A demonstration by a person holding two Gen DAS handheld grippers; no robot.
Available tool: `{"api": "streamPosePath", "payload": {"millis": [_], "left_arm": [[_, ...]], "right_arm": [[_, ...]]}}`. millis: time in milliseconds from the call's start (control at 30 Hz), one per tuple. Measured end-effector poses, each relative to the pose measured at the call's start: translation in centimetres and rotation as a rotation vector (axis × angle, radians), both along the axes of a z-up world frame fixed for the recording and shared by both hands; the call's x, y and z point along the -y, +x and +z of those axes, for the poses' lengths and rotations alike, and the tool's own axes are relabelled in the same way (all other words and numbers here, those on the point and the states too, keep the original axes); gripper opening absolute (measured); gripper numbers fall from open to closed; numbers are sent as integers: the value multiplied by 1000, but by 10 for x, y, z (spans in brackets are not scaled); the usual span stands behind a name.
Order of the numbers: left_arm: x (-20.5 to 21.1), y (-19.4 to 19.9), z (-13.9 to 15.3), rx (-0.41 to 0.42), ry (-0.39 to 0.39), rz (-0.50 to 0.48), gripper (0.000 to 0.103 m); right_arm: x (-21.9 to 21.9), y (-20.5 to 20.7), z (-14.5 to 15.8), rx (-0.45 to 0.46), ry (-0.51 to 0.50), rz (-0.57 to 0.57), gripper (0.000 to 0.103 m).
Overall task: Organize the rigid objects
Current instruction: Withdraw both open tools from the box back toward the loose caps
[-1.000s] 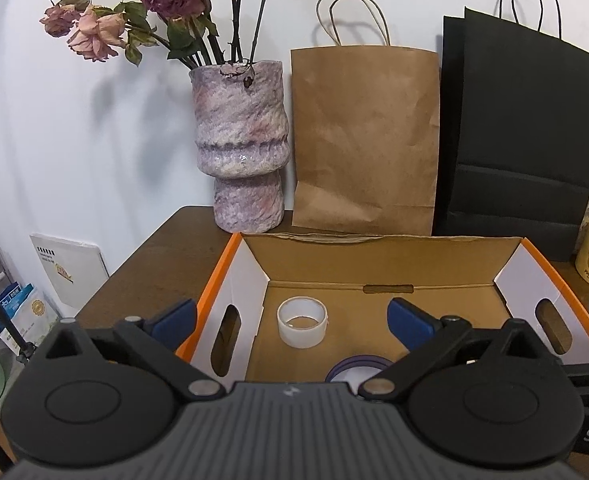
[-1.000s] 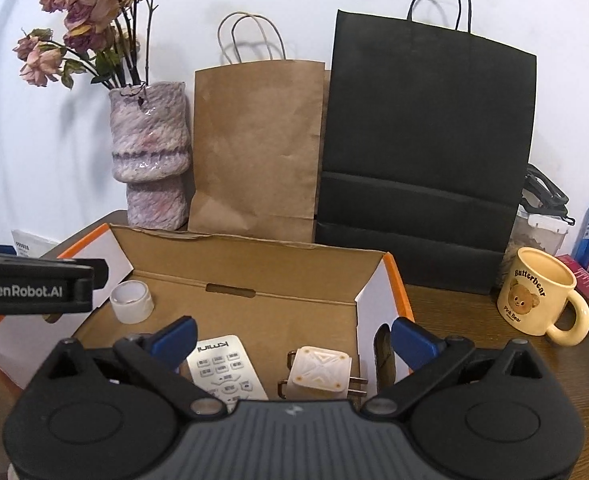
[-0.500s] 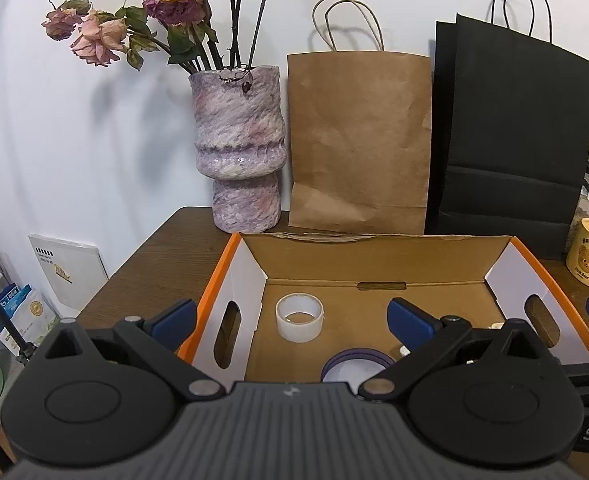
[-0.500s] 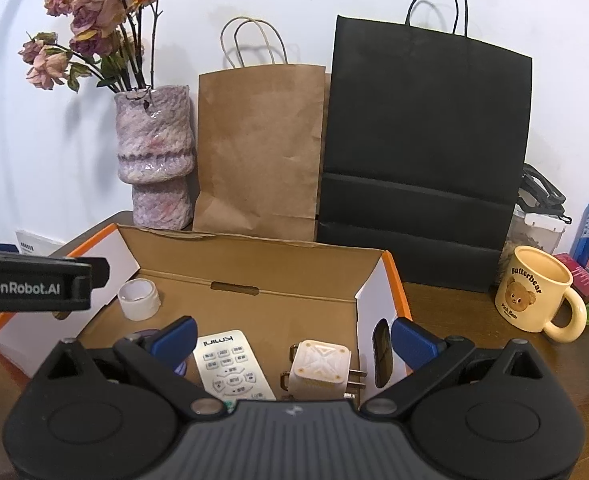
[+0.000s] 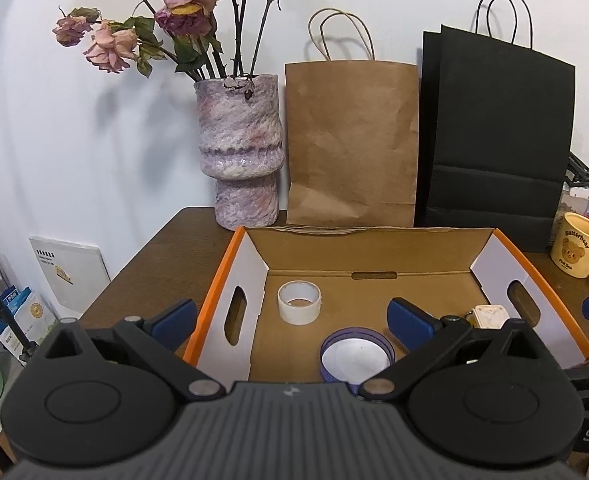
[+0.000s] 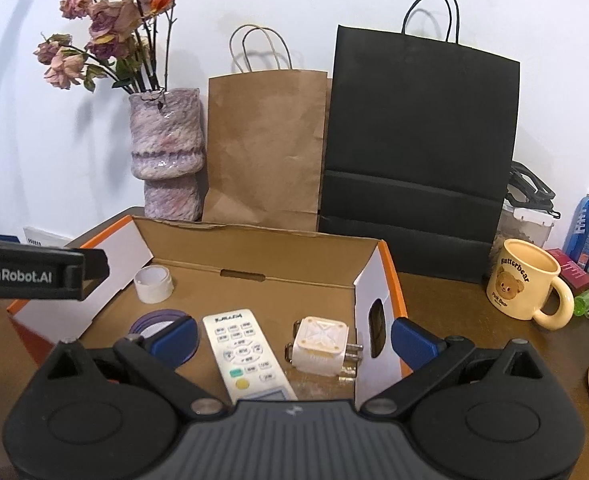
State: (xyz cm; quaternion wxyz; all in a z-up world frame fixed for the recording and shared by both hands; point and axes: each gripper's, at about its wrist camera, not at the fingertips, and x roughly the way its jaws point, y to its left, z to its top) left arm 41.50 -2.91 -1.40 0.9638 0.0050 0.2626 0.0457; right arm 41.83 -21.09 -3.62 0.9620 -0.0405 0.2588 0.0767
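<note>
- My left gripper [image 5: 290, 320]: jaws spread, empty.
- My right gripper [image 6: 294, 338]: jaws spread, empty.
- Box [image 6: 380, 276]: tape [image 6: 153, 283] at far-left corner; remote [image 6: 246, 354], charger [image 6: 321, 345] near right wall.

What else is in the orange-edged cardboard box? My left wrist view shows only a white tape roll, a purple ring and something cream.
Observer: A white rectangular remote control lies flat just right of the purple ring.
Operator: And the other?
Observer: A cream square charger plug, metal prongs towards the cardboard box's right wall.
Operator: Anything held on the right?
Observer: No, the right tool is open, empty.
</note>
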Motion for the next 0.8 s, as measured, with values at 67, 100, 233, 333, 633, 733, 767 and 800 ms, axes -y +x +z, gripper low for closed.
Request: {"api": "streamPosePath", "payload": {"millis": [67,100,233,333,633,733,767,800], "left_arm": [[0,-6,1,3,1,-3,103],[0,-9,2,5,1,-4,103],[0,-21,4,9,-3,-13,103],[1,-30,4,12,1,-17,103],[2,-60,3,14,-5,-34,103],[3,-71,2,8,-6,-36,103],[3,-76,1,7,-6,-37,103],[3,-80,1,6,-5,-37,103]], "right_arm": [[0,-6,1,3,-1,1,103],[0,-10,1,4,-1,1,103],[-1,-23,2,6,-1,3,103],[-1,-33,3,6,2,5,103],[-1,-62,2,12,7,11,103],[1,-76,1,10,11,12,103],[2,-81,1,10,11,11,103],[3,-85,1,10,12,11,103]]}}
